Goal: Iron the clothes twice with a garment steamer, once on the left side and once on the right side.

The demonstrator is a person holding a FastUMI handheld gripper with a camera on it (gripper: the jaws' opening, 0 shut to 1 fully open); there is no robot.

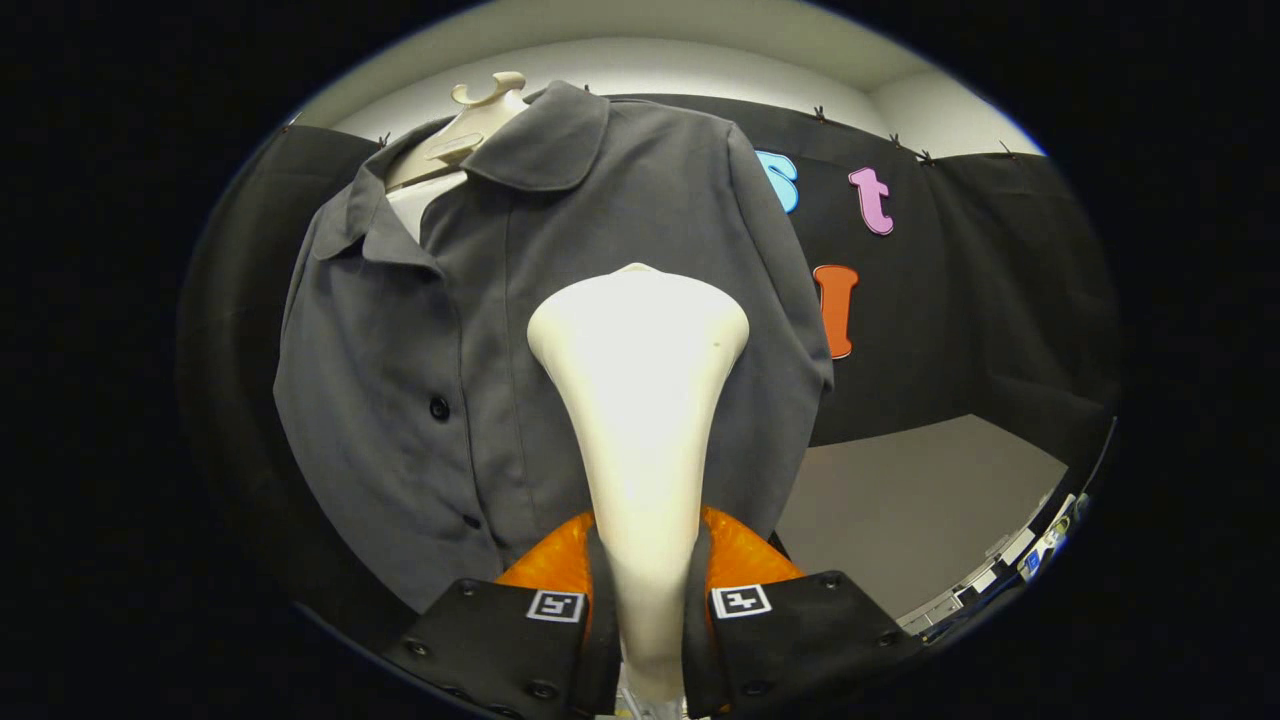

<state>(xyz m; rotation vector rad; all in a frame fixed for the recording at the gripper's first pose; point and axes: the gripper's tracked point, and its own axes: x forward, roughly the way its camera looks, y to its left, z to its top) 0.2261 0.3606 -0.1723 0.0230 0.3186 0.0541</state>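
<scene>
We are holding the garment steamer (640, 400) in our gripper (648, 600), whose two fingers are closing on the steamer's narrow cream handle from either side, so the jaws are standing only as far apart as that handle is thick and both are pressing on it. The handle is rising straight up from between the fingers and widening into the broad, rounded steamer head just ahead of them. That head is sitting in front of the dark grey button-up shirt (420, 380), over the panel to the right of the button placket; we cannot tell whether it is touching the cloth. The shirt is hanging on a cream mannequin torso (470, 125), its collar spread open and its dark buttons (439, 407) running down the front, to the left of the steamer. Beyond the shirt, a grey tabletop (920, 510) is lying beside the black cloth wall (1000, 300).
</scene>
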